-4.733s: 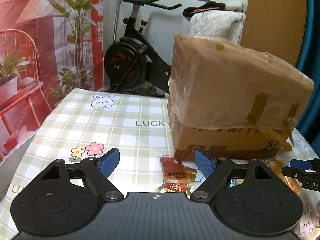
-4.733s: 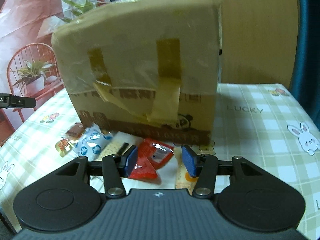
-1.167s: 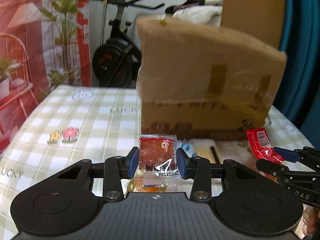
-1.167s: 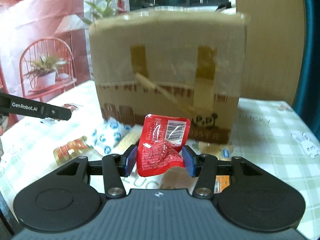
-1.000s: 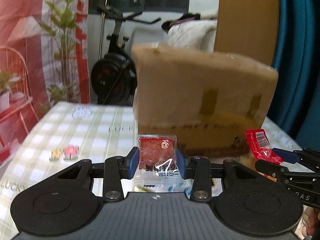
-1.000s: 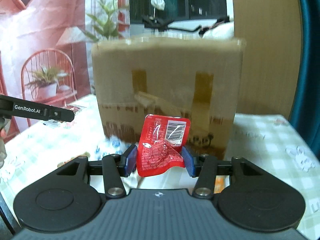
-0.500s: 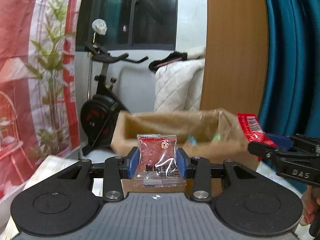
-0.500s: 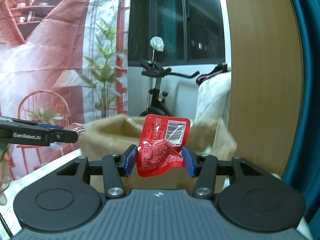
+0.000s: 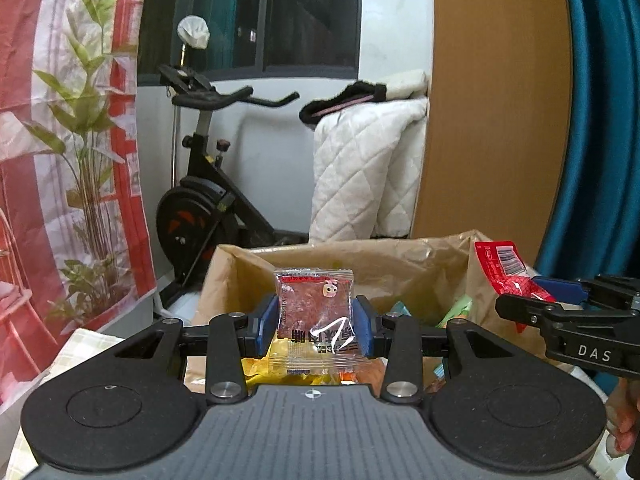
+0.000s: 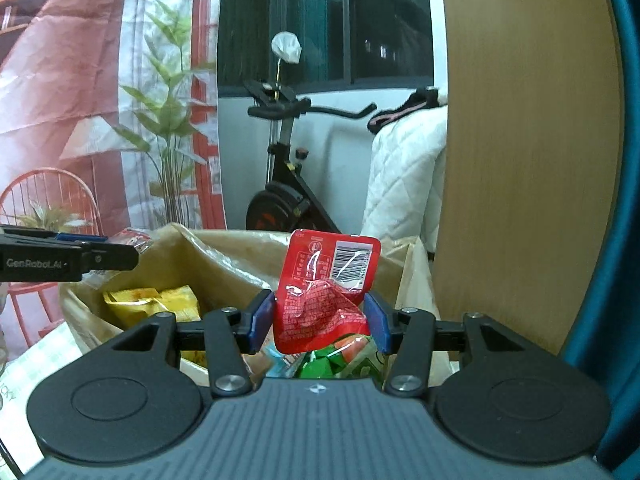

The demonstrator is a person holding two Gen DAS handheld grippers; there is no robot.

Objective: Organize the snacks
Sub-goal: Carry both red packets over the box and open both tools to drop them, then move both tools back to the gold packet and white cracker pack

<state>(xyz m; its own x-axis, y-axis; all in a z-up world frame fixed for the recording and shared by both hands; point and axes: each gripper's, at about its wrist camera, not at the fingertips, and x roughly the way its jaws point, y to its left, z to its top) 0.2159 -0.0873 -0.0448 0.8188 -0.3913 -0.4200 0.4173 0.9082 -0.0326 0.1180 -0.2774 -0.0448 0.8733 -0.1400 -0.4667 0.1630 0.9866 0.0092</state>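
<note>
Behind everything stands an exercise bike [image 9: 208, 200] against a white wall, a red printed backdrop [image 9: 60, 140] to one side and a wooden panel [image 9: 492, 100] to the other. Your left hand-held gripper [image 9: 316, 324] is clenched on a clear packet of reddish-brown snack [image 9: 314, 312], held upright between the blue pads. Your right hand-held gripper [image 10: 320, 322] grasps a crumpled red packet [image 10: 324, 300] with a barcode at its top corner. Both hover over the open cardboard box [image 9: 400, 264], which sits on the checked counter [image 9: 84, 344]. Inside the box, beneath your left hand-held gripper, lie yellow packets [image 10: 156, 304]; beneath your right one lie green packets [image 10: 320, 366]. In the left view, your right hand-held gripper shows at the right edge with its red packet above the box's right wall. A white quilted blanket [image 9: 368, 172] hangs beyond the box.
</note>
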